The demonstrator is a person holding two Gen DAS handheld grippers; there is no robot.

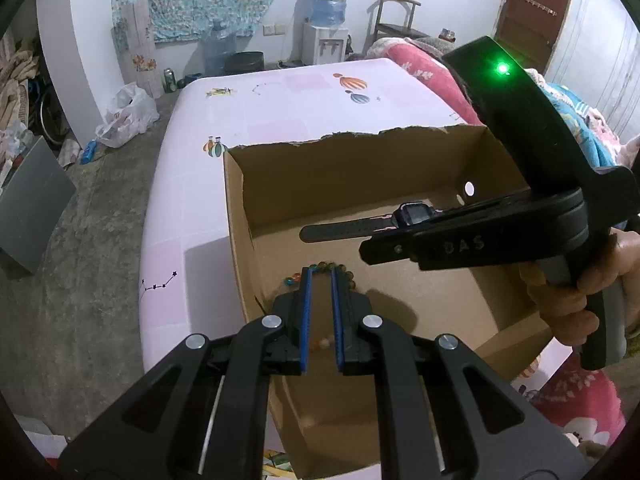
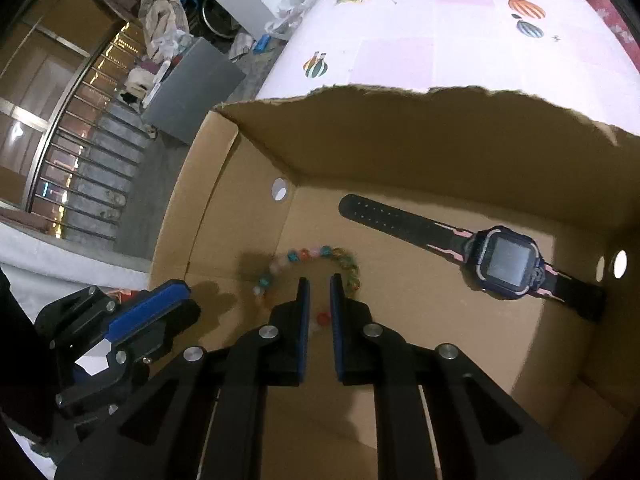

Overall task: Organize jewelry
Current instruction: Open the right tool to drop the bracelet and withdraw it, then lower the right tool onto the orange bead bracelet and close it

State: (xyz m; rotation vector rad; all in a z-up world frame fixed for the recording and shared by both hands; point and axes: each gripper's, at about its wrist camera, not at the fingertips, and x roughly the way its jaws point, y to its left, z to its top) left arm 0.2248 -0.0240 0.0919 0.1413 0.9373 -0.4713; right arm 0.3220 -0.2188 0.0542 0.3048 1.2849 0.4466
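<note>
Setting, left wrist view: pink tablecloth [image 1: 280, 128] under one torn cardboard box [image 1: 240, 216].
Left gripper [image 1: 321, 276]: jaws slightly parted, empty, over one beaded bracelet [image 1: 348, 270] just ahead on the box floor.
Watch [image 1: 408, 216]: one, farther in, strap lying crosswise.
Right wrist view, right gripper [image 2: 319, 280]: narrowly parted, empty, bracelet arcing just beyond the tips; nearer than the watch.

Both wrist views look down closely into 1 cardboard box [image 1: 360, 184].

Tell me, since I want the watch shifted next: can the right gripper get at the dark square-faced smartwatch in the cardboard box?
Probably yes. The right gripper hangs inside the open-topped cardboard box, jaws slightly apart, and bare floor lies between it and the dark square-faced smartwatch.
</note>
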